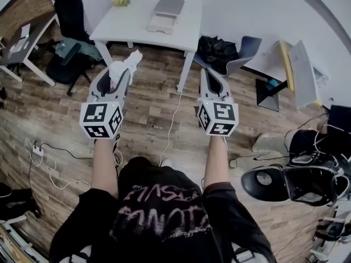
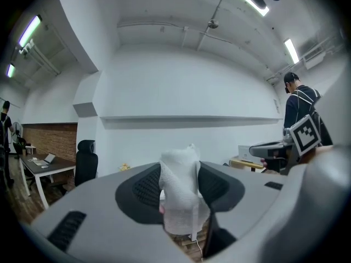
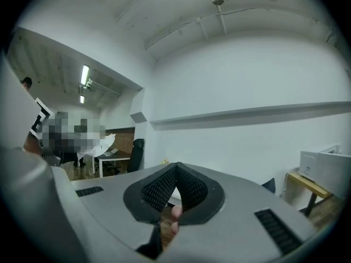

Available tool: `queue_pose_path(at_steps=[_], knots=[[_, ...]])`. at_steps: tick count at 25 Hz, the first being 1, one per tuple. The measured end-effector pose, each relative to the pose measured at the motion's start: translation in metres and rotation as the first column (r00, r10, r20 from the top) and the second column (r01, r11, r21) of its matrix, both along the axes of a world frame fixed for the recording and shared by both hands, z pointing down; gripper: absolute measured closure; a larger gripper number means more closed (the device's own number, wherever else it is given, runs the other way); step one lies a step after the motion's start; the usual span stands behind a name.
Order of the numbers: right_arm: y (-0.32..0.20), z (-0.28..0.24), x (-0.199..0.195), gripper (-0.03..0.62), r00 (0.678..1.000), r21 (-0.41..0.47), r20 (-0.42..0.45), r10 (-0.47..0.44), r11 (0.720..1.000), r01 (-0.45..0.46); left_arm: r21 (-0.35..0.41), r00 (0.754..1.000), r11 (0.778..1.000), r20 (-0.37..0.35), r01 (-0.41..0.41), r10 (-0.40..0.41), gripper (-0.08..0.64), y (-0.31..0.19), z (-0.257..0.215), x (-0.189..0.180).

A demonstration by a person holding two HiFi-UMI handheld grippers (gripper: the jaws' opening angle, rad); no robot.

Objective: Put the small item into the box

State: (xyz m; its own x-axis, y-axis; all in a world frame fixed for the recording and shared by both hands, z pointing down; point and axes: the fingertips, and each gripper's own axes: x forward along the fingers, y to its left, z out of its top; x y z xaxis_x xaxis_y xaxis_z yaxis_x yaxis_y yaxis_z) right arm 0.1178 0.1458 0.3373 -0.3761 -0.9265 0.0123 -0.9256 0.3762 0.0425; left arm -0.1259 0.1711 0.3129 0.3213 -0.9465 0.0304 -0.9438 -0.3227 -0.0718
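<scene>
My left gripper (image 1: 127, 64) is shut on a crumpled white cloth-like item (image 1: 120, 69), which sticks out past the tips. In the left gripper view this white item (image 2: 181, 193) fills the gap between the dark ribbed pads (image 2: 143, 189). My right gripper (image 1: 207, 73) is held beside it with its pads (image 3: 160, 189) meeting at the tip and nothing between them. Both point level over the wood floor toward a white table (image 1: 129, 26). On that table sits a pale open box (image 1: 163, 21) with its lid raised, well ahead of both grippers.
A black office chair (image 1: 70, 12) and a dark desk (image 1: 22, 40) stand at the left. A black bag (image 1: 216, 51) and a grey chair (image 1: 247, 47) are right of the table. Cables (image 1: 171, 119) and a power strip (image 1: 37, 150) lie on the floor. A person (image 2: 300, 103) stands at right.
</scene>
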Motion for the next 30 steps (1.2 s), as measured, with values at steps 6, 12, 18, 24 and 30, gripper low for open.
queue_pose_path(at_steps=[6, 12, 18, 24, 30], knots=[[-0.024, -0.003, 0.015, 0.581, 1.000, 0.013, 0.012, -0.002, 1.000, 0.001, 0.006, 1.000, 1.000, 0.003, 0.012, -0.012, 0.377, -0.023, -0.003, 0.013], [-0.076, -0.007, 0.018, 0.581, 1.000, -0.021, 0.017, 0.001, 1.000, -0.001, -0.029, 1.000, 1.000, 0.007, 0.001, -0.001, 0.377, -0.073, -0.006, 0.019], [-0.112, 0.005, 0.011, 0.581, 1.000, -0.039, 0.011, 0.001, 0.999, -0.001, -0.042, 1.000, 0.999, 0.006, 0.004, -0.004, 0.377, -0.110, 0.004, 0.012], [-0.163, 0.015, -0.002, 0.581, 1.000, -0.053, 0.009, 0.007, 0.999, -0.006, -0.056, 1.000, 0.998, 0.010, -0.001, 0.002, 0.377, -0.161, 0.015, 0.001], [-0.225, 0.013, -0.026, 0.581, 0.999, -0.060, 0.023, 0.022, 0.998, -0.021, -0.059, 1.000, 0.998, 0.012, -0.025, 0.026, 0.377, -0.226, 0.016, -0.022]])
